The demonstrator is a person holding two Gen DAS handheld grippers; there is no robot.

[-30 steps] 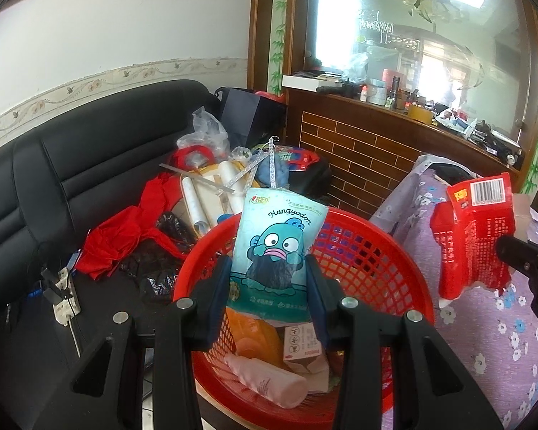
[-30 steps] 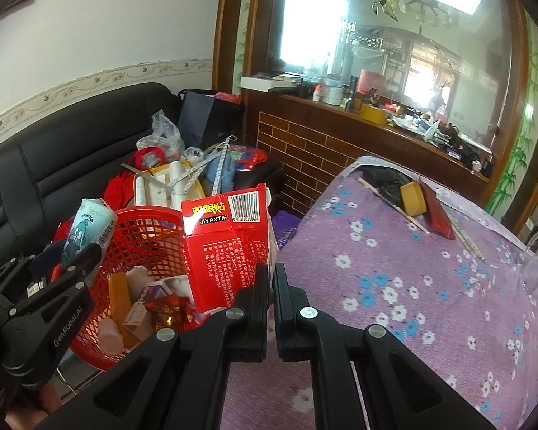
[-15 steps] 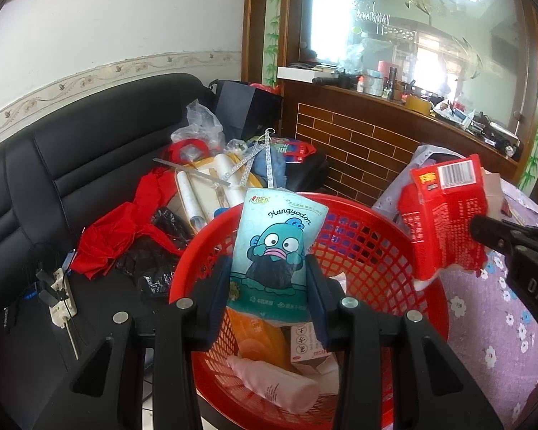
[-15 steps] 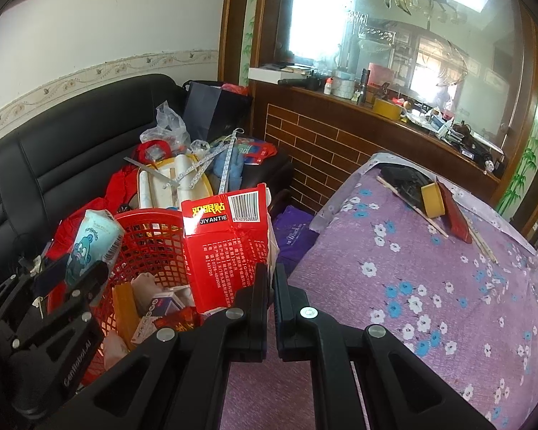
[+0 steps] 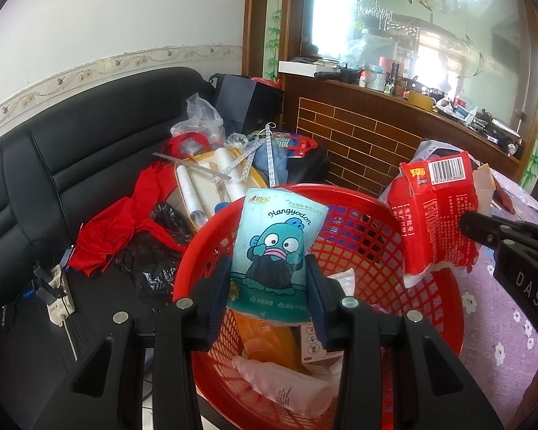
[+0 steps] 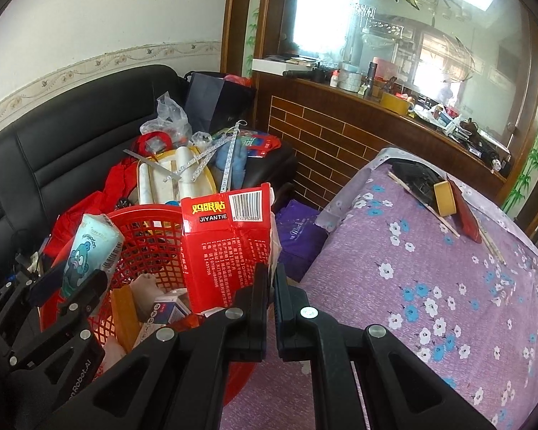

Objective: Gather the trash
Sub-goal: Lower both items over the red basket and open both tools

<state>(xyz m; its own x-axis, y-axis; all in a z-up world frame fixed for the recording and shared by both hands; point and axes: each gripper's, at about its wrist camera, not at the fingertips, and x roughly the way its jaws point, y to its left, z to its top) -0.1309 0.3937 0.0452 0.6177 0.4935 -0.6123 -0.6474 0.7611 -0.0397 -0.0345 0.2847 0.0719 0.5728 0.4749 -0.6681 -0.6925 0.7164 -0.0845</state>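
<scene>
My left gripper (image 5: pixel 269 279) is shut on a light blue Hangyodon tissue pack (image 5: pixel 276 247) and holds it upright over the red mesh basket (image 5: pixel 358 229). My right gripper (image 6: pixel 272 279) is shut on a flattened red box (image 6: pixel 229 240) with a barcode, held over the basket's right rim (image 6: pixel 143 215). The red box also shows in the left wrist view (image 5: pixel 437 215), and the tissue pack in the right wrist view (image 6: pixel 89 251). The basket holds an orange packet (image 5: pixel 265 340), a pink bottle (image 5: pixel 279 383) and small cartons.
A black sofa (image 5: pixel 71 150) at left carries red cloth (image 5: pixel 125 222), plastic bags and rolled paper. A table with a purple flowered cloth (image 6: pixel 430 286) is at right, bearing a yellow tape roll (image 6: pixel 444 197). A brick-faced counter (image 6: pixel 340 136) stands behind.
The right gripper has carried the red box leftward, from above the table to over the basket's rim. The left gripper holds the tissue pack in much the same place.
</scene>
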